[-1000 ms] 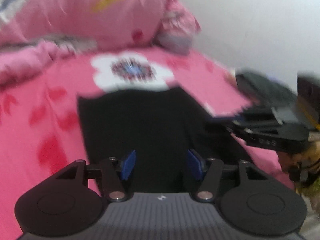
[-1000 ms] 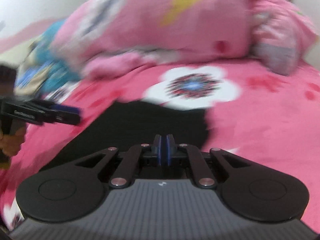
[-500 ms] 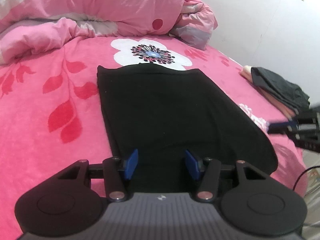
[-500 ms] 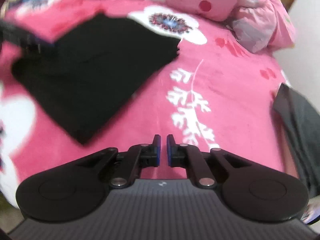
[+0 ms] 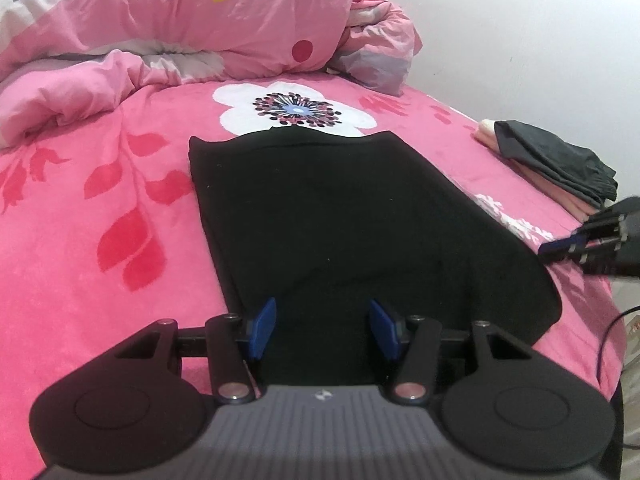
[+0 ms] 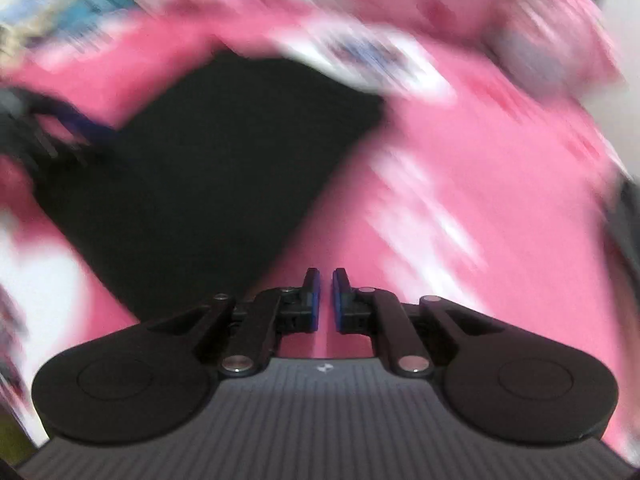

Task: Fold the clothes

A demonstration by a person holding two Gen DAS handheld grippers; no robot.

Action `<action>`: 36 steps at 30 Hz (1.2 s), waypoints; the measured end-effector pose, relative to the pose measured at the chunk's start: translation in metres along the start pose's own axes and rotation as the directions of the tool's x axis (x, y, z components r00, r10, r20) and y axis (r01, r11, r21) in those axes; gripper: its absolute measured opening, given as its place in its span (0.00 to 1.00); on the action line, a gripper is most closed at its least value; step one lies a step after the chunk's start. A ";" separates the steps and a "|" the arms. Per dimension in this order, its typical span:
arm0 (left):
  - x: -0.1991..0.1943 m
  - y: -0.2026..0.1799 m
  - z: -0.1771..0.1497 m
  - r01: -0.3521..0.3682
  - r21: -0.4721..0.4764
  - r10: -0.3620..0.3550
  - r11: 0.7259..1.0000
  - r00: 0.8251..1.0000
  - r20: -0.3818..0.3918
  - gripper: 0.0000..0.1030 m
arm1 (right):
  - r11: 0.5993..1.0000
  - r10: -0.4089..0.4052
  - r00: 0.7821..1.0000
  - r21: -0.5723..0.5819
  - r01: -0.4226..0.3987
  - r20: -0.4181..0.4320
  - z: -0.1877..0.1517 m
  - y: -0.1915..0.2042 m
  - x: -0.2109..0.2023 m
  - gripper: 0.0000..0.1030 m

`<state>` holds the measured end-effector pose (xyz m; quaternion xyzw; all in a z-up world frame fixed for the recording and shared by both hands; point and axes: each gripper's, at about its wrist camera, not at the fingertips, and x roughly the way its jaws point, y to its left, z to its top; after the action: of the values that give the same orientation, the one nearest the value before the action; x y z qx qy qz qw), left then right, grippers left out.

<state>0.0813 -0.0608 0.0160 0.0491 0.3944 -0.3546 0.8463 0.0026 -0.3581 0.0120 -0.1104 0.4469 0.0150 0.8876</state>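
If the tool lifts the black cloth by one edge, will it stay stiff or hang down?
The black cloth would probably droop: it lies limp and follows the bedspread. It looks thin, so likely light. Its layers may slide apart.

Pink floral bed (image 5: 100, 208), black garment (image 5: 340, 216) spread flat, rumpled pink duvet (image 5: 168, 20), folded clothes stack (image 5: 552, 164) at edge

Black garment (image 5: 360, 216), lying flat on the pink floral bedspread (image 5: 100, 208) in a long, roughly rectangular folded shape. Its far edge is nearly straight and overlaps the lower petals of the white flower print (image 5: 292, 110); the left edge runs straight, while the right edge bows outward to a rounded near corner. The surface is smooth, with one faint diagonal crease. In the blurred right wrist view the same garment (image 6: 208, 184) appears as a dark patch only.
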 end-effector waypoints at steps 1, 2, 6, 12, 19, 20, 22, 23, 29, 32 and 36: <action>-0.001 -0.001 0.000 -0.004 -0.002 0.004 1.000 1.000 -0.001 0.52 | 1.000 -0.023 1.000 0.011 0.023 -0.012 -0.007 -0.009 -0.004 0.05; -0.001 -0.002 0.000 -0.012 -0.007 0.012 1.000 1.000 -0.005 0.52 | 0.999 -0.027 1.000 0.042 0.027 -0.015 -0.007 -0.015 -0.009 0.05; -0.004 -0.007 0.002 -0.046 0.008 0.046 0.999 0.999 -0.022 0.52 | 0.999 0.014 0.988 0.030 -0.018 0.152 0.038 0.001 -0.014 0.07; -0.009 -0.003 -0.005 -0.044 0.031 0.044 0.999 0.999 -0.003 0.52 | 0.976 0.212 0.968 -0.076 -0.203 0.133 0.050 0.045 0.024 0.05; -0.045 -0.007 -0.016 -0.092 0.039 0.092 0.995 0.996 0.017 0.57 | 0.998 -0.062 0.998 0.016 0.062 -0.003 -0.009 -0.014 -0.016 0.11; -0.051 -0.007 -0.019 -0.091 0.030 0.090 0.995 0.996 0.014 0.58 | 1.000 -0.024 0.999 0.004 0.024 0.049 -0.002 -0.005 -0.024 0.11; -0.054 -0.007 -0.026 -0.103 0.008 0.103 0.995 0.995 -0.007 0.59 | 0.996 0.064 0.985 -0.078 -0.052 0.159 0.018 0.027 -0.031 0.11; -0.051 -0.007 -0.030 -0.117 -0.006 0.116 0.993 0.993 -0.029 0.59 | 0.987 0.106 0.975 -0.139 -0.079 0.197 0.028 0.047 -0.028 0.11; -0.044 0.001 -0.040 -0.098 -0.050 0.097 0.994 0.995 -0.032 0.62 | 0.935 0.253 0.956 -0.292 -0.202 0.148 0.029 0.119 0.001 0.08; -0.045 0.005 -0.040 -0.085 -0.036 0.084 0.996 0.996 -0.031 0.62 | 0.956 0.228 0.968 -0.212 -0.202 0.106 -0.012 0.092 -0.020 0.06; -0.048 0.004 -0.042 -0.092 -0.045 0.091 0.995 0.995 -0.037 0.62 | 0.988 0.126 0.991 -0.091 -0.121 0.045 -0.034 0.061 -0.040 0.07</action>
<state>0.0363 -0.0159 0.0204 0.0535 0.4145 -0.3052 0.8557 -0.0558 -0.3027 0.0133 -0.1210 0.4290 0.0924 0.8904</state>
